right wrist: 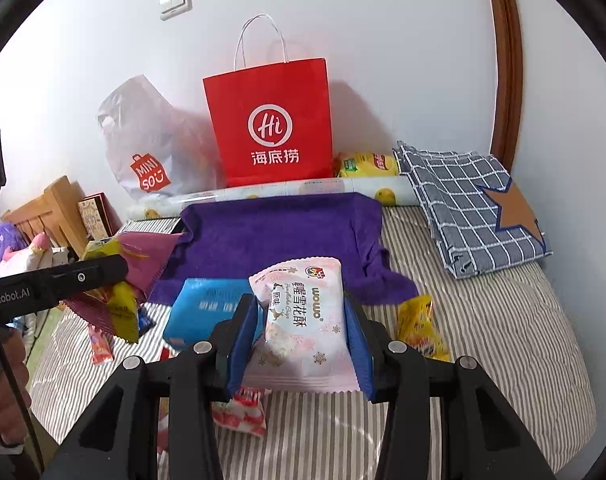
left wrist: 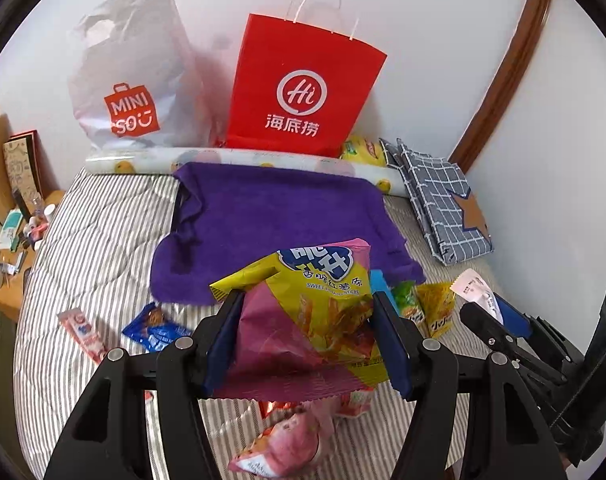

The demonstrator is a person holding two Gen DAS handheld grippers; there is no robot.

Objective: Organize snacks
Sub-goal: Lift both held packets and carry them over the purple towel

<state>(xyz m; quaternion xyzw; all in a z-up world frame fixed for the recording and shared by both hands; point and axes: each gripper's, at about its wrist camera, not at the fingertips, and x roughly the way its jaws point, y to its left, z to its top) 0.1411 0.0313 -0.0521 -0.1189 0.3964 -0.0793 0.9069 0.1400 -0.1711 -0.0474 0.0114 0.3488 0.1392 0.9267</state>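
My left gripper (left wrist: 307, 300) is shut on a yellow and pink sweet potato sticks bag (left wrist: 315, 312) and holds it above the striped bed; the bag also shows in the right wrist view (right wrist: 119, 280). My right gripper (right wrist: 301, 312) is shut on a white and pink snowflake crisp packet (right wrist: 303, 320), whose tip shows in the left wrist view (left wrist: 477, 292). A purple towel (left wrist: 279, 220) lies spread ahead of both grippers. A red paper bag (left wrist: 303, 92) and a white MINISO bag (left wrist: 131, 80) stand against the wall behind it.
Loose snack packets lie on the bed: a blue one (left wrist: 155, 326), a pink stick (left wrist: 83, 334), a pink bag (left wrist: 287, 440), yellow ones (right wrist: 421, 326), a blue pack (right wrist: 207, 308). A folded checked cloth (right wrist: 475, 208) lies right. A wooden table (left wrist: 11, 240) stands left.
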